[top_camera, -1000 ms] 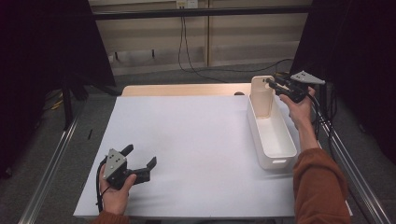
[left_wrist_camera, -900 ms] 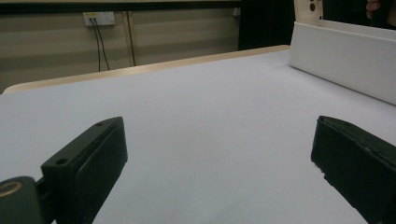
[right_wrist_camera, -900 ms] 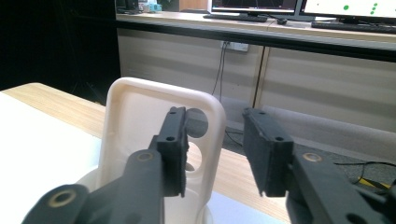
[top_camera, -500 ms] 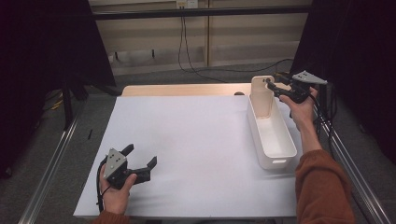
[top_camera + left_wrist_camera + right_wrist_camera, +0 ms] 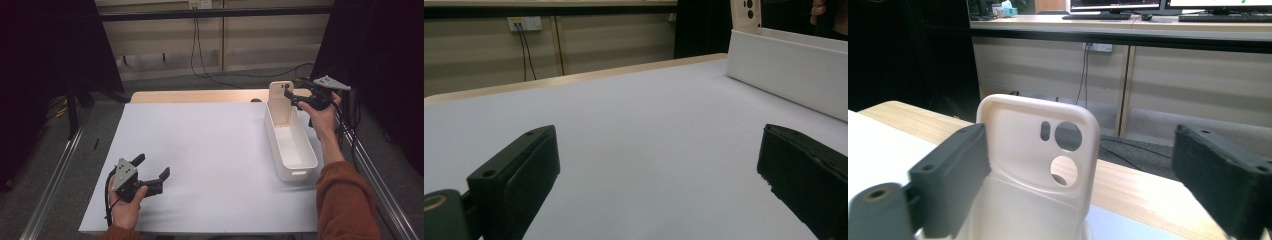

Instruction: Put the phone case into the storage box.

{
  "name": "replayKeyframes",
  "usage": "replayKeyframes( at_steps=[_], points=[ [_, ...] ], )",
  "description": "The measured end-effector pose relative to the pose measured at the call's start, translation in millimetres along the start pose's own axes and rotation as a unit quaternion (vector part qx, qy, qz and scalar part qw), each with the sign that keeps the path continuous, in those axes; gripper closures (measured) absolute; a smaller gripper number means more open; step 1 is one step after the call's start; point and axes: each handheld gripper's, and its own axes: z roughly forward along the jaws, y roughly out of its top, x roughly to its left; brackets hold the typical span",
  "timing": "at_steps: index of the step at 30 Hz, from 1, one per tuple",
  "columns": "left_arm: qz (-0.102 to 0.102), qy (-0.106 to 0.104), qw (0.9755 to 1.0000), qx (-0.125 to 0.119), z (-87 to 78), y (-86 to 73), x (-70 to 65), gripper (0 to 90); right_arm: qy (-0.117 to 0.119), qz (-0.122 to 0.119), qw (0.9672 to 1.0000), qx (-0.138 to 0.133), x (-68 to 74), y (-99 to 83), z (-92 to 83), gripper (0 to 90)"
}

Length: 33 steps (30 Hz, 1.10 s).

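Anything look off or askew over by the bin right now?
The phone case stands on end at the far end of the white bin, leaning on its wall rather than lying flat. The right gripper has just been opening around it.

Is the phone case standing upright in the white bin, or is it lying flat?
Upright. The phone case stands on end at the far end of the white bin, rising above its rim.
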Motion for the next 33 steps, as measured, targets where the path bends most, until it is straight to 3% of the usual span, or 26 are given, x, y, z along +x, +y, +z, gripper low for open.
replayKeyframes(
  at_steps=[8, 20, 27, 33],
  points=[
    [0.002, 0.001, 1.0, 0.0, -0.9, -0.6, 1.2, 3.5, 0.001, 0.0, 1.0, -0.002, 2.1, 1.4, -1.1, 0.0],
    [0.005, -0.005, 0.9999, -0.008, -3.4, -1.1, 4.2, 2.9, 0.003, -0.002, 1.0, -0.004, 10.8, 8.5, -9.2, 0.0],
    [0.001, -0.007, 0.9999, -0.01, -5.5, -1.2, 5.4, 2.7, -0.009, -0.008, 0.9998, -0.014, 16.4, 8.8, -21.0, 0.0],
    [-0.002, -0.004, 1.0, -0.007, -4.3, -2.1, 6.5, 2.3, -0.017, 0.006, 0.9996, -0.023, 15.7, 7.4, -32.4, 0.0]
  ],
)
